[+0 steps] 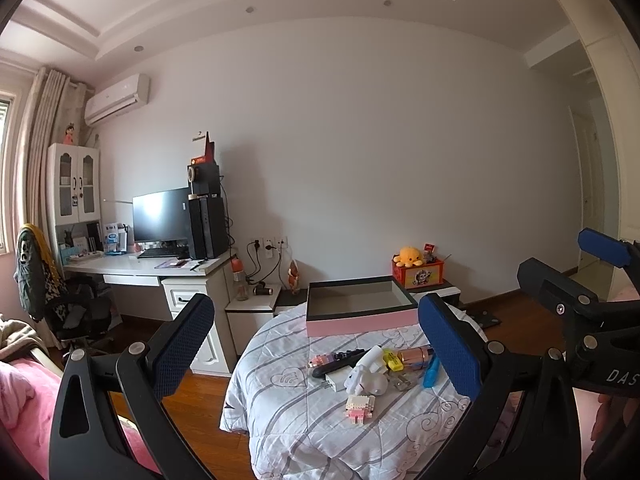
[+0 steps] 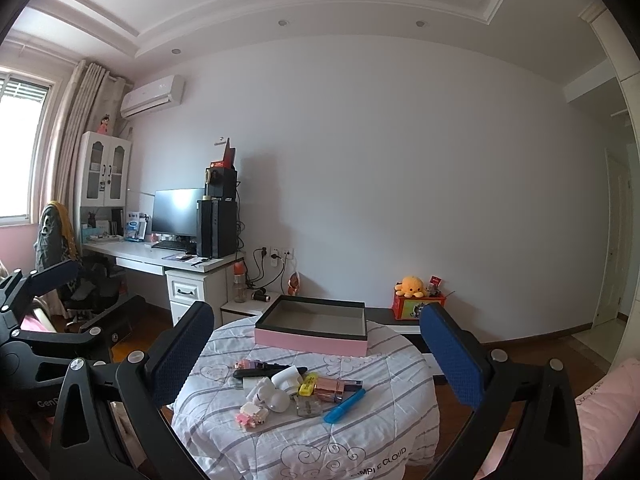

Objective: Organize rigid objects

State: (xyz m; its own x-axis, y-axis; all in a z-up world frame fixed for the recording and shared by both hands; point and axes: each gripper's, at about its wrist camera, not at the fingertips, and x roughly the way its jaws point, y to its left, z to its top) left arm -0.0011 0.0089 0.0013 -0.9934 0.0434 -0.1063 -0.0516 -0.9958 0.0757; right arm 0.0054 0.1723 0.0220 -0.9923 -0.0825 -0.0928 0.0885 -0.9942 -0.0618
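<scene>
Nothing is sorted yet: I hold both grippers, left gripper [image 1: 316, 344] and right gripper [image 2: 316, 350], wide open and empty, box [image 2: 312, 330] bare at the far side, clutter [image 2: 296, 394] loose near me.

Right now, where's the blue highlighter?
In the right wrist view, the blue highlighter lies at the pile's right edge on the quilt-covered table, beside the rose-gold tube.

My right gripper [image 2: 320, 356] hangs with its blue-padded fingers [image 2: 180, 354] spread wide and nothing between them. Ahead I see a round table under a striped white quilt [image 2: 372, 432]. A shallow pink box with a black rim [image 2: 310, 345] sits at its far side, and small items cluster nearer, among them a blue marker [image 2: 344, 405].
</scene>
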